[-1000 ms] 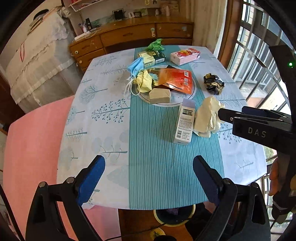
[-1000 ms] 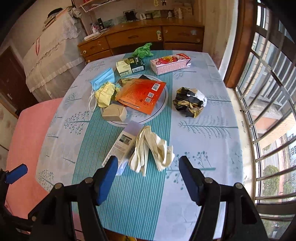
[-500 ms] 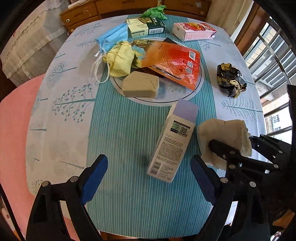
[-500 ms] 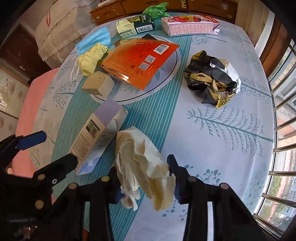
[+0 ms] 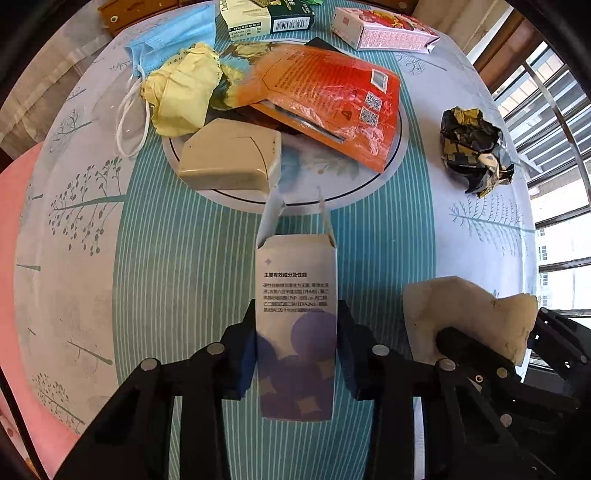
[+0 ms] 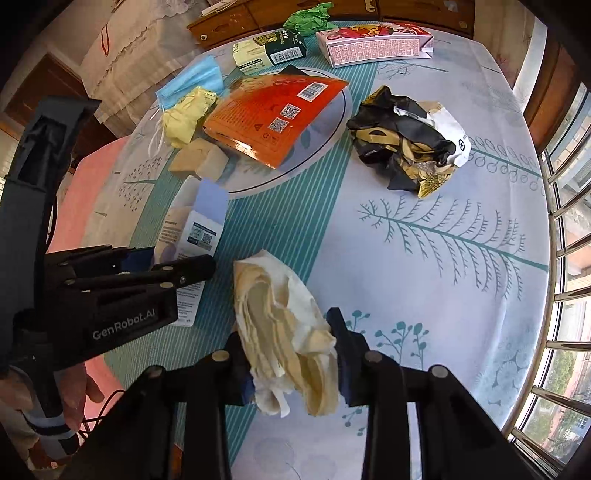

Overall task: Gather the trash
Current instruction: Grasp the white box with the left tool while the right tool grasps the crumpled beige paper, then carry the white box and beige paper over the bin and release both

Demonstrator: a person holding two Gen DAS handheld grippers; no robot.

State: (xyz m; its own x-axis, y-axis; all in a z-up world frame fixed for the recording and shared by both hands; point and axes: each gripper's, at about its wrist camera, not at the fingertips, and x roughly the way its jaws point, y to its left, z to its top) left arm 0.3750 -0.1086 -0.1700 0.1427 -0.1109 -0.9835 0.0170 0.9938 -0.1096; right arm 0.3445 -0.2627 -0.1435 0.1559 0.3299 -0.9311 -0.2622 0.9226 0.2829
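The left tongs (image 5: 295, 350) point down at the cloth-covered surface (image 5: 184, 295), their jaws closing with the tall white-and-purple printed carton (image 5: 297, 321) between them, both blue pads flat against its long sides; its opened flap end points toward twelve o'clock in the left wrist view. The right tongs (image 6: 291, 365) have their jaws closing on the crumpled cream-white wad of tissue paper (image 6: 284, 332), which bulges out above and below the pads; in the left view this wad (image 5: 469, 317) sits at about four o'clock from the carton, just beside it. Beyond the carton, at twelve o'clock, a round white plate (image 5: 332, 184) carries a flattened orange foil pouch (image 5: 332, 107) and a beige rounded block (image 5: 232, 158), the block at about eleven o'clock from the carton's open end. A crumpled yellow face mask (image 5: 181, 92) lies on the plate's rim at ten o'clock, with a blue surgical mask (image 5: 173, 44) just behind it. A crushed black-and-gold wrapper (image 5: 476, 147) lies at two o'clock, well apart from the plate. At the far edge are a cream-and-dark-green box (image 5: 266, 18) and a pink printed carton (image 5: 384, 29), and in the right view a green crumpled wrapper (image 6: 310, 18) lies behind them. A person's hand (image 6: 74, 387) shows at eight o'clock in the right view, holding the left tool's handle.
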